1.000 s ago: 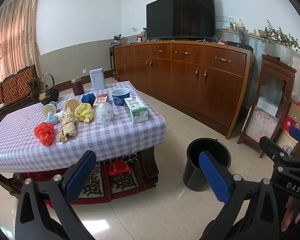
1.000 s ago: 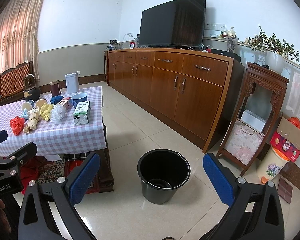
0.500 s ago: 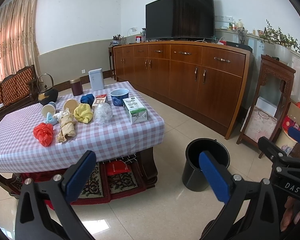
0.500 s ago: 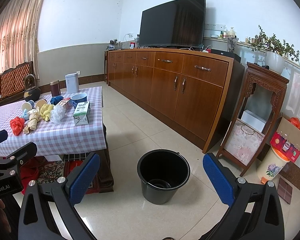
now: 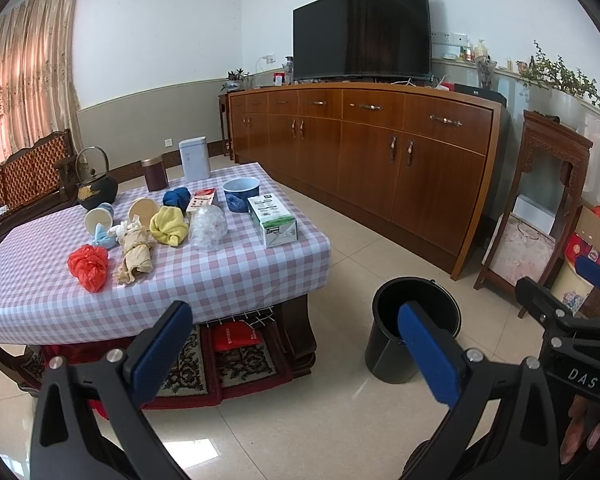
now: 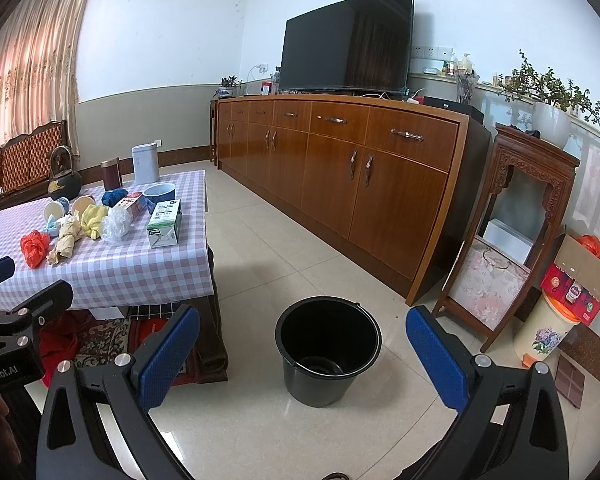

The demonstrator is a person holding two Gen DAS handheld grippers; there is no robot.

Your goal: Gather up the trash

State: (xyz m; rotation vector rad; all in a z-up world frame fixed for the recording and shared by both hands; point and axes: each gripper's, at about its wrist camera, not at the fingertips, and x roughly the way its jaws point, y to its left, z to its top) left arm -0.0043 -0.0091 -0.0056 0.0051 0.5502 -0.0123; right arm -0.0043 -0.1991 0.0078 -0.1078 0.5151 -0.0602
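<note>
Nothing is picked up yet. The left gripper (image 5: 292,344) and right gripper (image 6: 300,350) are wide open and empty. The trash (image 5: 134,254) lies on the table (image 5: 236,276) ahead and left. The bucket (image 6: 328,350) waits just ahead. Next, one must reach for a piece.

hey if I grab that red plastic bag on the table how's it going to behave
The red bag looks like thin crumpled film, so it will probably squash flat between the fingers and feel very light. Loose folds may slip or trail, so pinch its bunched middle. It lies apart from the brown paper wad, so a grab likely disturbs nothing else.
</note>
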